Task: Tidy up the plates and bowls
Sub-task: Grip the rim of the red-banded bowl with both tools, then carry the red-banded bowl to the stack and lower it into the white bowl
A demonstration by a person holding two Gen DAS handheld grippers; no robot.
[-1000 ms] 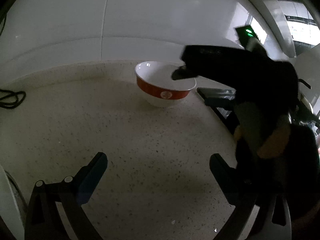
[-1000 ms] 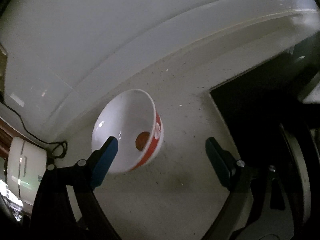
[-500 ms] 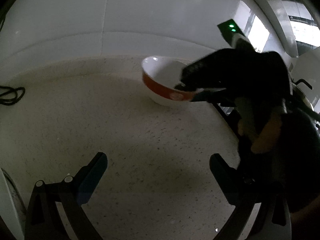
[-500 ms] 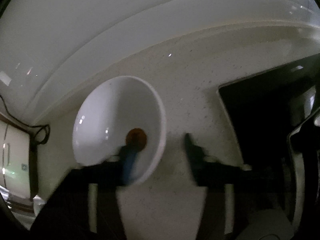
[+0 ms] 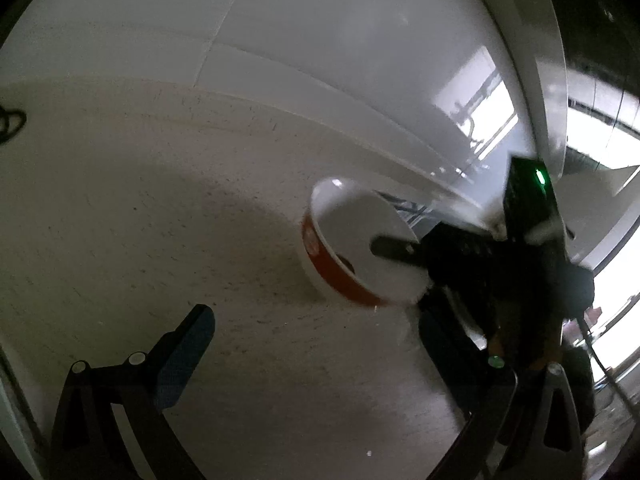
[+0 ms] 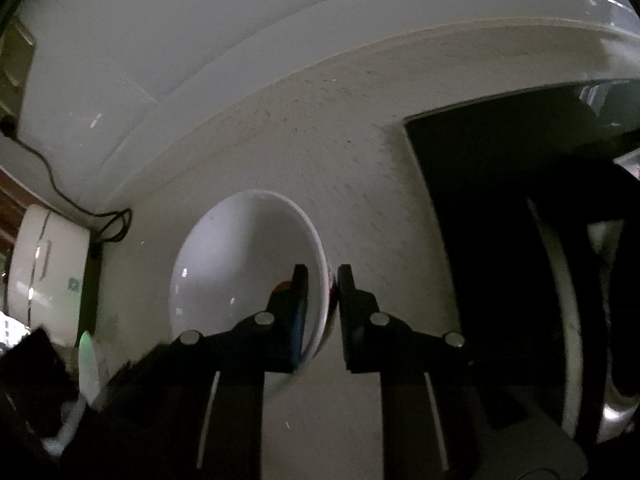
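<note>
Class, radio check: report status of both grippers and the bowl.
Right gripper shut on bowl rim. Left gripper open, empty. Bowl tilted. Nothing in the way.

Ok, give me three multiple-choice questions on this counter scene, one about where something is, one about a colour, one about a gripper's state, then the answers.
1. Where does the white appliance with the black cord stand in the right wrist view?
A. far left of the counter
B. in the dark recess
C. inside the bowl

2. What colour is the outer band of the white ceramic bowl?
A. blue
B. red
C. green

3. What is the right gripper doing?
A. hanging open
B. shut on nothing
C. shut on the bowl's rim

Answers: A, the white appliance sits at the left edge; B, the white ceramic bowl shows a red band; C, the right gripper has one finger on each side of the wall.
</note>
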